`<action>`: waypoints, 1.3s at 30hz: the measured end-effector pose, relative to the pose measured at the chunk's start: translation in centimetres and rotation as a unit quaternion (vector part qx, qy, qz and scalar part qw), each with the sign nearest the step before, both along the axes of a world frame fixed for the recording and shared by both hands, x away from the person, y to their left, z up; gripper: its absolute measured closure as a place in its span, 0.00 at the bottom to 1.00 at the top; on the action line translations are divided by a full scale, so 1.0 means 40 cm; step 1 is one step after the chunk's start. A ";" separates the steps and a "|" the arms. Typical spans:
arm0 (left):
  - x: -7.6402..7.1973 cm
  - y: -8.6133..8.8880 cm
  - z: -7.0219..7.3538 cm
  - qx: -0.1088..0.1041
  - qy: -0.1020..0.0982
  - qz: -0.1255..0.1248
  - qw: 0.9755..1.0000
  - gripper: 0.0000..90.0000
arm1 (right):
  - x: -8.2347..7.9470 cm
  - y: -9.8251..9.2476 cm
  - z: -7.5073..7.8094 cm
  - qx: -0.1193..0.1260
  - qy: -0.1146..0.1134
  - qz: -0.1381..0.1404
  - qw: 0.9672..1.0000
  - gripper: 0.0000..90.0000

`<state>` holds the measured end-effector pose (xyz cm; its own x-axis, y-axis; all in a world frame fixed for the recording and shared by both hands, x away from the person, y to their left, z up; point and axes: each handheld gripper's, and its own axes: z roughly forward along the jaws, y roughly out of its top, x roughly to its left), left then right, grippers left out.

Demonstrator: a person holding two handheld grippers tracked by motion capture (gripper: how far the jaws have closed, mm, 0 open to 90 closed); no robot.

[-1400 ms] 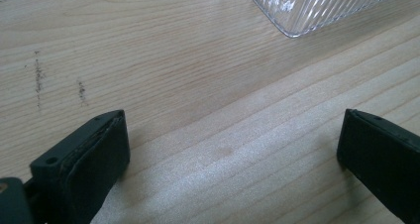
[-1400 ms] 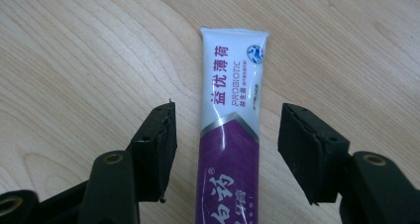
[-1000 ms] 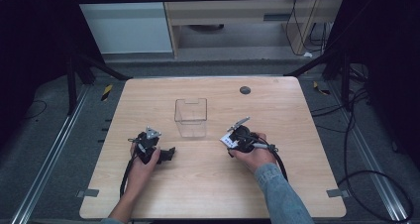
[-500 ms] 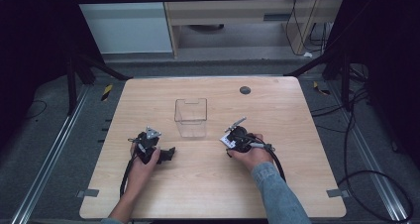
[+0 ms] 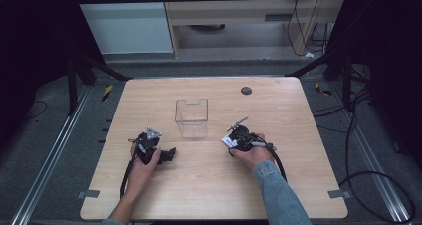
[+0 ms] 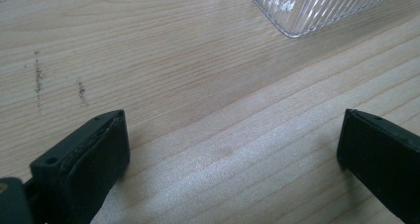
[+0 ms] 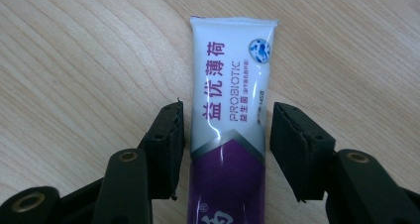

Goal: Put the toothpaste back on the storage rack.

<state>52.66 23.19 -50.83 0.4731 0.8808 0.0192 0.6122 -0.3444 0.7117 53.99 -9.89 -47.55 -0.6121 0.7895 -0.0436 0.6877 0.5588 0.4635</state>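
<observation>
A white and purple tube lies flat on the wooden table, its crimped white end pointing away from my right gripper. The tube sits between that gripper's two black jaws. They have just been closing and now stand close to its sides, with a thin gap on the left. From above, my right gripper is just right of a clear plastic box. My left gripper rests on the table in front of the box, to its left. Its jaws are wide apart over bare wood.
The ribbed corner of the clear box lies just ahead of my left gripper. A small dark disc sits near the table's far edge. Cables trail from both grippers toward the near edge.
The right hand has shifted slightly over the tube. The left hand and the box stand as before.
</observation>
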 end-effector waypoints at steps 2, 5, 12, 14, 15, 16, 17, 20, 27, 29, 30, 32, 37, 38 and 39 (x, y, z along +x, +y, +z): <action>0.000 0.000 0.000 0.000 0.000 0.000 1.000 0.00 | 0.000 0.000 -0.001 0.000 0.002 -0.004 1.000 0.53; 0.000 0.000 0.000 0.000 0.000 0.000 1.000 0.00 | 0.003 -0.002 -0.002 0.001 0.002 -0.002 1.000 0.54; 0.000 0.000 0.000 0.000 0.000 0.000 1.000 0.00 | 0.004 -0.004 -0.002 0.004 0.004 -0.005 1.000 0.55; 0.000 0.000 0.000 0.000 0.000 0.000 1.000 0.00 | 0.005 -0.004 -0.002 0.004 0.005 -0.005 1.000 0.55; 0.000 0.000 0.000 0.000 0.000 0.000 1.000 0.00 | 0.004 -0.003 -0.002 0.007 0.007 -0.011 1.000 0.55; 0.000 0.000 0.000 0.000 0.000 0.000 1.000 0.00 | 0.004 -0.003 -0.002 0.007 0.007 -0.011 1.000 0.55; 0.000 0.000 0.000 0.000 0.000 0.000 1.000 0.00 | 0.003 -0.004 -0.001 0.006 0.008 -0.008 1.000 0.56; 0.000 0.000 0.000 0.000 0.000 0.000 1.000 0.00 | 0.000 -0.005 -0.001 0.003 0.008 -0.004 1.000 0.57; 0.000 0.000 0.000 -0.001 0.000 0.001 1.000 0.00 | -0.003 -0.007 -0.001 0.004 0.010 -0.006 1.000 0.59; 0.000 0.000 0.000 0.000 0.000 0.000 1.000 0.00 | -0.003 -0.009 -0.001 0.005 0.013 -0.007 1.000 0.60; 0.000 0.000 0.000 0.000 0.000 0.000 1.000 0.00 | -0.003 -0.009 -0.001 0.005 0.013 -0.007 1.000 0.60; 0.000 0.000 0.000 0.000 0.000 0.000 1.000 0.00 | -0.003 -0.010 -0.001 0.006 0.013 -0.011 1.000 0.60; 0.000 0.000 0.000 0.000 0.000 0.000 1.000 0.00 | -0.003 -0.009 0.000 0.007 0.017 -0.012 1.000 0.61; 0.000 0.000 0.000 0.000 0.000 0.000 1.000 0.00 | -0.003 -0.009 0.000 0.006 0.017 -0.010 1.000 0.62; 0.000 0.000 0.000 0.000 0.000 0.000 1.000 0.00 | -0.003 -0.009 0.000 0.004 0.015 -0.009 1.000 0.64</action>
